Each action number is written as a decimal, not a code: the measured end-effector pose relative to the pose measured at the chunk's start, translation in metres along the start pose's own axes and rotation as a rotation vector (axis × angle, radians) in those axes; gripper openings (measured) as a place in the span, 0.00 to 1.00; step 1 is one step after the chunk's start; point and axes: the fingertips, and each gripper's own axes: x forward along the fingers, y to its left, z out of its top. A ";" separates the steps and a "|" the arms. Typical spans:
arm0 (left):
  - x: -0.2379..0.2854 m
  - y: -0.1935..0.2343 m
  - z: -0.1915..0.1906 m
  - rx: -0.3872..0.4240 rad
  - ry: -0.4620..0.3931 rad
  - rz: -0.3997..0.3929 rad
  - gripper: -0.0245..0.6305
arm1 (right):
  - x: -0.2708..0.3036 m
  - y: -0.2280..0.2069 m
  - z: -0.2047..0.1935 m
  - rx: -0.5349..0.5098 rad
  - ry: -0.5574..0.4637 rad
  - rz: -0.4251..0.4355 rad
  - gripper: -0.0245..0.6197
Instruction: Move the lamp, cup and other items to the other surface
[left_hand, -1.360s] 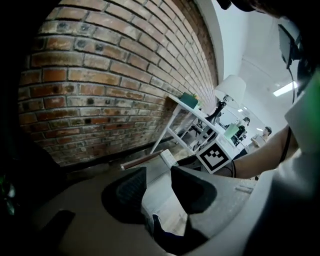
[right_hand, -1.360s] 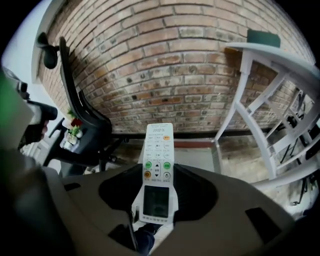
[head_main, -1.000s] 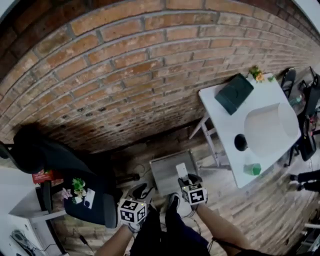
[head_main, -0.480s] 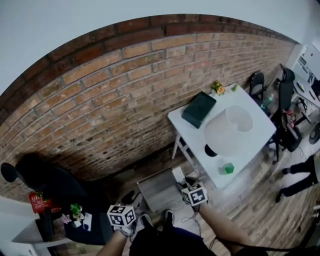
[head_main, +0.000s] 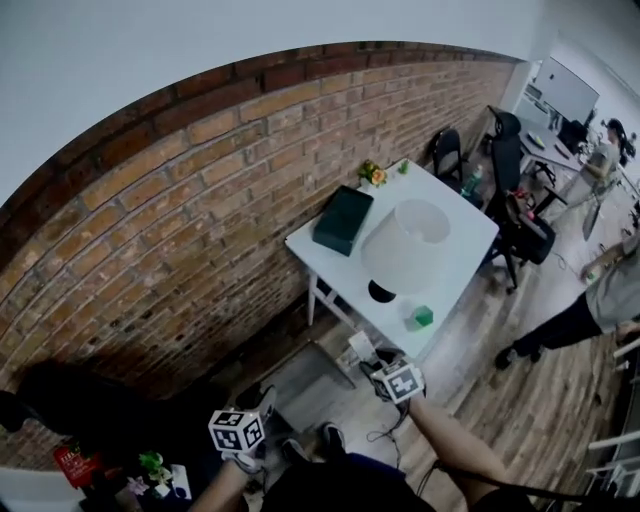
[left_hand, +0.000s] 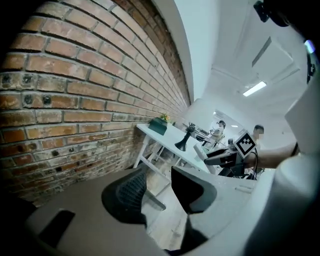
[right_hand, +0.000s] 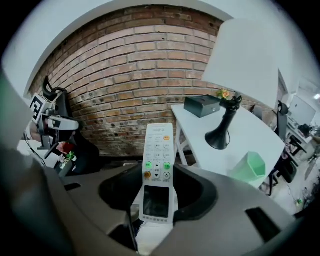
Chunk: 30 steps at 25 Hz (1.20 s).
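A white remote control (right_hand: 157, 172) with green and orange buttons stands between the jaws of my right gripper (right_hand: 157, 187), which is shut on it. In the head view that gripper (head_main: 375, 357) hovers just before the near edge of the white table (head_main: 455, 270). On the table stand a lamp with a white shade (head_main: 412, 240) and black base (right_hand: 218, 136), a green cup (head_main: 424, 316), a dark green box (head_main: 342, 220) and small flowers (head_main: 374, 174). My left gripper (head_main: 258, 405) hangs lower left, shut on nothing (left_hand: 157, 192).
A low grey platform (head_main: 312, 372) lies on the wood floor by the brick wall (head_main: 170, 220). Black office chairs (head_main: 505, 150) stand beyond the table, and a person (head_main: 590, 310) walks at the right. A dark seat at lower left bears a small plant (head_main: 155, 468).
Both grippers have risen, the right one carrying the remote up from over the grey platform towards the table. The head view has tilted up, bringing the room beyond into view.
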 end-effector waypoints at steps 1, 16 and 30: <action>0.001 0.002 -0.001 0.007 0.006 -0.013 0.27 | -0.004 -0.005 -0.003 -0.001 0.005 -0.020 0.34; 0.038 -0.005 -0.007 0.056 0.093 -0.027 0.27 | 0.004 -0.122 -0.066 -0.051 0.099 -0.195 0.34; 0.081 -0.036 -0.012 0.020 0.122 0.035 0.27 | 0.049 -0.163 -0.082 -0.132 0.210 -0.142 0.35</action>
